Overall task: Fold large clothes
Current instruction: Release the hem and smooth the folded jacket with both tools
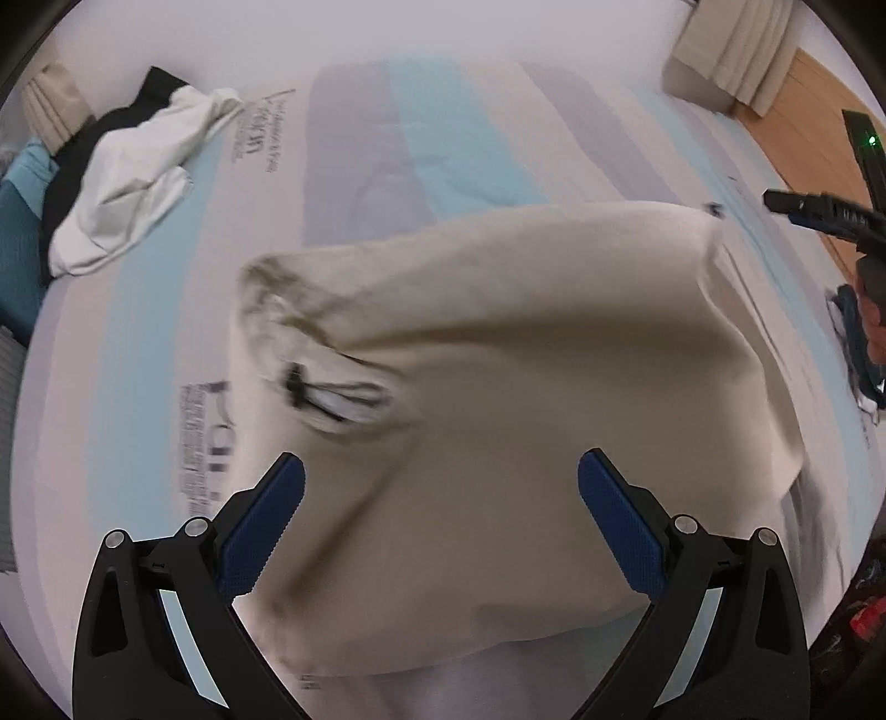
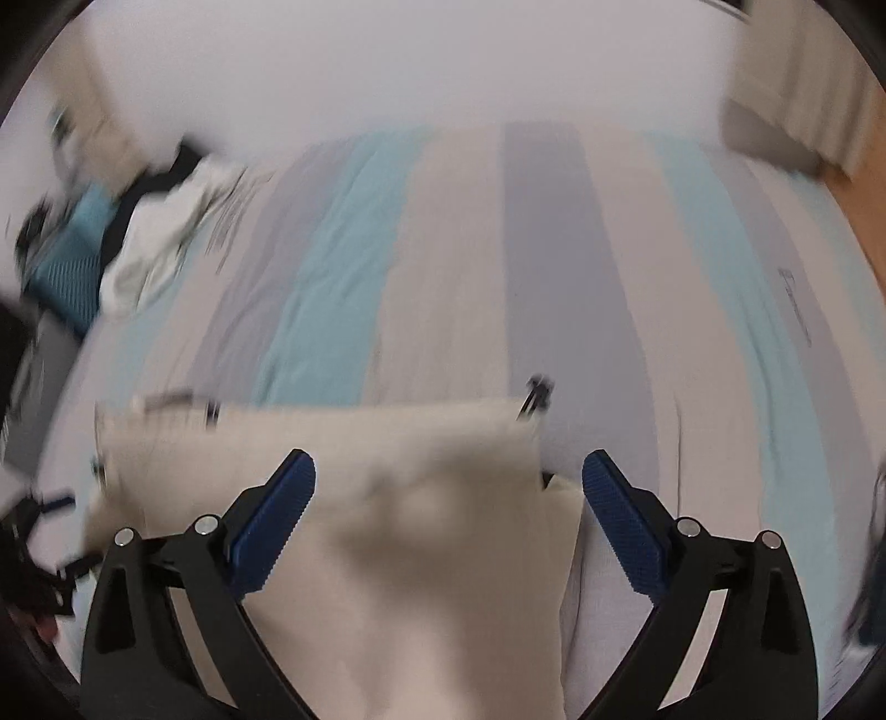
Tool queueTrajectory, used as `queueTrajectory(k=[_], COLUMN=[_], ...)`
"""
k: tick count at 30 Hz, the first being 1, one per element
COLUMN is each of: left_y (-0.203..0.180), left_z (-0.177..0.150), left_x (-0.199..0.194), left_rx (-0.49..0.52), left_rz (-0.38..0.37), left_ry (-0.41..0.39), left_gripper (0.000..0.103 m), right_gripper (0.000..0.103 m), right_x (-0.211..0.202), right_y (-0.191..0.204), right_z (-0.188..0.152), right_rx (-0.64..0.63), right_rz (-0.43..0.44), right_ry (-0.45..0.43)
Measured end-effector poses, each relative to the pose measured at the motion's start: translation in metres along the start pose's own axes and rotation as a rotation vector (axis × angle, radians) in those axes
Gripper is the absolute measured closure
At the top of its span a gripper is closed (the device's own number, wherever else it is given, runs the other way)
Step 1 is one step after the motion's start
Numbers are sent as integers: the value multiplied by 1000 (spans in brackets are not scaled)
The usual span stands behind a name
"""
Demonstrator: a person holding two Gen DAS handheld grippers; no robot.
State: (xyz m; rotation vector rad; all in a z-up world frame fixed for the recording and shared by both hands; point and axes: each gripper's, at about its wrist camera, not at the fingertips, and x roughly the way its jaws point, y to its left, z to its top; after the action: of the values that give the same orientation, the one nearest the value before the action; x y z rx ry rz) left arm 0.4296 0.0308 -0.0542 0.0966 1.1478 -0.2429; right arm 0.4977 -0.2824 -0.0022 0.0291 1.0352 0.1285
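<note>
Both tools spread and empty, mid-fold over the cream cotton garment [image 1: 498, 360].
Left tool [image 1: 440, 504] and right tool [image 2: 448, 501] hover above it on the striped bed [image 1: 470, 127]; next, pinch an edge.

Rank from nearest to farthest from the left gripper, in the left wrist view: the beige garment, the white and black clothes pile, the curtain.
From the left gripper:
1. Beige garment, directly under the open fingers.
2. White and black clothes pile, far left on the bed.
3. Curtain, top right, beyond the bed.

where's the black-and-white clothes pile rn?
The black-and-white clothes pile lies upper left in both wrist views, on the striped bedsheet, next to a teal item, apart from the beige garment.
</note>
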Motion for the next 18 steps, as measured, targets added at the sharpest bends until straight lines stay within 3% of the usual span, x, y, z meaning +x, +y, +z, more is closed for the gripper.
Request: queueTrajectory(k=[6,10,14,18], left_y=[-4,17,82,132], left_z=[1,3,13,22], left_x=[42,73,86,93], left_rx=[-45,-23,-98,-121], left_rz=[-39,75,236,334], left_ry=[2,1,-18,7], left_gripper=[6,6,7,6], right_gripper=[10,14,15,15], right_x=[30,61,77,80], right_y=[61,84,87,91], right_z=[-63,-86,-83,-79], right_rx=[-63,-71,-27,-32], right_rz=[87,56,50,33], right_ry=[128,183,193,185])
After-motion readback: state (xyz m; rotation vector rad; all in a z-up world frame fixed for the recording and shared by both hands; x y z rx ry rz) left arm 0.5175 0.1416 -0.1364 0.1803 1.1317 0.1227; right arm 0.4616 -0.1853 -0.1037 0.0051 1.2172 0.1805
